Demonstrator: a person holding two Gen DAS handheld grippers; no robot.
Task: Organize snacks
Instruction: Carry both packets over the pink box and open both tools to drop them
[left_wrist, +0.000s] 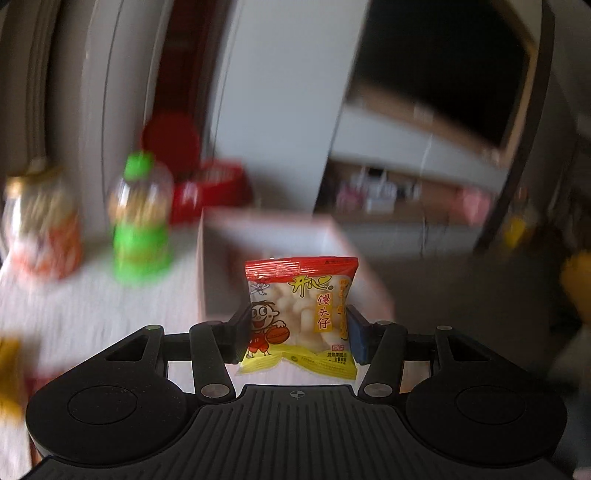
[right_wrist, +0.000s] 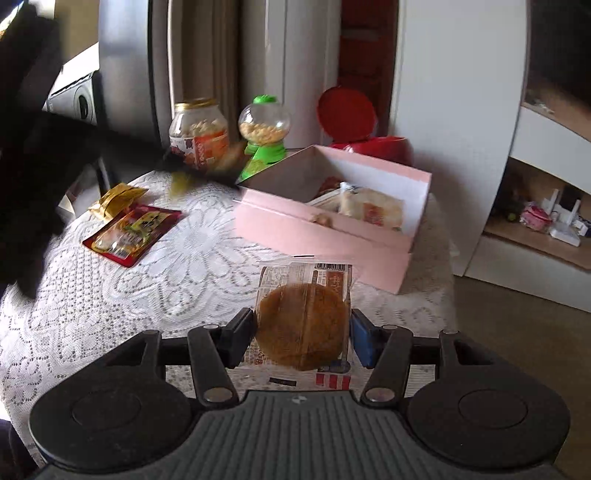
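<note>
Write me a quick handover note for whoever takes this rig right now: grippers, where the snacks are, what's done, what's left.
Left gripper: shut on the cartoon snack bag, held upright, near the pink box.
Right gripper: shut on the wrapped round cake, above the lace tablecloth.
Done: several packets already lie in the pink box.
Left: drop both held snacks in, then the red packet and gold packet on the tablecloth.
</note>
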